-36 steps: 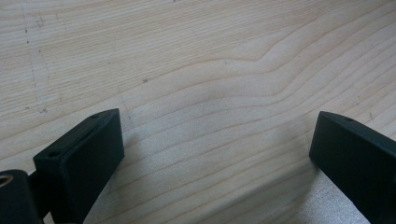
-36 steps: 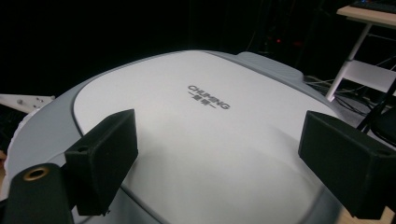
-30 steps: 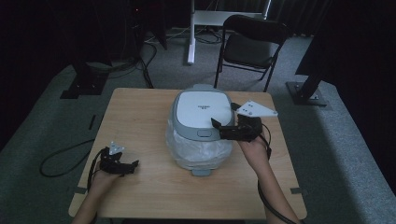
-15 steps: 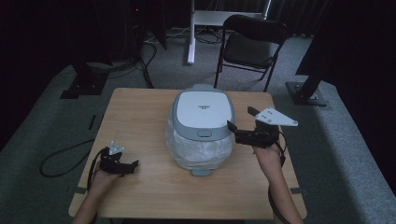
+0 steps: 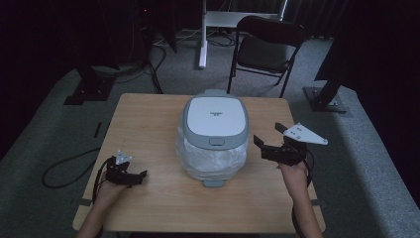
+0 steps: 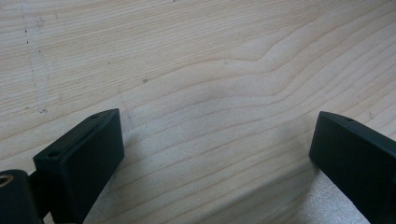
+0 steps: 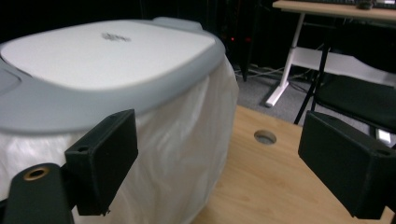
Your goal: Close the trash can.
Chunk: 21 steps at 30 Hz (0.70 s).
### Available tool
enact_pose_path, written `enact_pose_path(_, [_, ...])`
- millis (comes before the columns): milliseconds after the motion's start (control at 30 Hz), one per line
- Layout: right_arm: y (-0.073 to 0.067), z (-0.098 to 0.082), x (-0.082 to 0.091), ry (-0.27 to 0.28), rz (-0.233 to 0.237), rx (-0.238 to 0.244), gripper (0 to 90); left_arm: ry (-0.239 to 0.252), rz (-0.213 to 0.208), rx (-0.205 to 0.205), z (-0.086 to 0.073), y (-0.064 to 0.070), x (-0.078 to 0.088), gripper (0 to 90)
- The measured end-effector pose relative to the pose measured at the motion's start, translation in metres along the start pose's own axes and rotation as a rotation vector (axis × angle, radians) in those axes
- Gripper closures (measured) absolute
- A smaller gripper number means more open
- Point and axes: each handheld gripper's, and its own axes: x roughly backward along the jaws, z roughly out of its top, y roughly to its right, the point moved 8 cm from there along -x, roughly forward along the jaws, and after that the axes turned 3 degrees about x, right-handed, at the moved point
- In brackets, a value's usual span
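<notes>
A grey-lidded bin (image 5: pixel 214 134) lined with a white bag (image 5: pixel 210 159) stands near the middle of the wooden table (image 5: pixel 148 119), closer to its far edge than its near one, lid down and flat. In the right gripper view the lid's grey rim (image 7: pixel 140 88) sits over the bag's bulging white plastic, which drapes down to the tabletop.

The right gripper (image 5: pixel 270 145) hangs just off the bin's right side, above the table's right edge, jaws spread and holding nothing. A second ago it was up against the lid's right rim; half a second ago it had pulled clear, and it has now dropped a little lower and nearer the front. That retreat suggests the contact with the lid is over, with the lid left closed and whatever comes next not yet begun.

The left gripper (image 5: pixel 132 174) rests low by the table's front left corner, well apart from the bin, jaws likewise parted over bare wood grain in the left gripper view. It has not shifted across the three high views.

Beyond the far edge stand a black folding chair (image 5: pixel 267 47) and a white desk leg (image 5: pixel 203 34) on grey carpet.
</notes>
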Motion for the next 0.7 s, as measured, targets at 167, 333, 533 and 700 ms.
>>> enact_pose_path(167, [0.006, -0.018, 0.002, -0.017, -0.017, -0.008, 11.5, 0.000, 0.000, 0.000, 0.000, 0.000, 0.000, 3.9])
enact_pose_path(333, [0.011, -0.036, 0.003, -0.036, -0.034, -0.016, 11.5, -0.001, 0.000, -0.002, 0.000, 0.000, 0.000, 3.9])
enact_pose_path(533, [0.019, -0.059, 0.007, -0.051, -0.047, -0.057, 11.5, -0.001, 0.000, -0.002, 0.000, 0.000, 0.000, 3.9])
enact_pose_path(700, [0.024, -0.079, 0.011, -0.062, -0.065, -0.080, 11.5, -0.001, 0.000, -0.002, 0.000, 0.000, 0.000, 3.9])
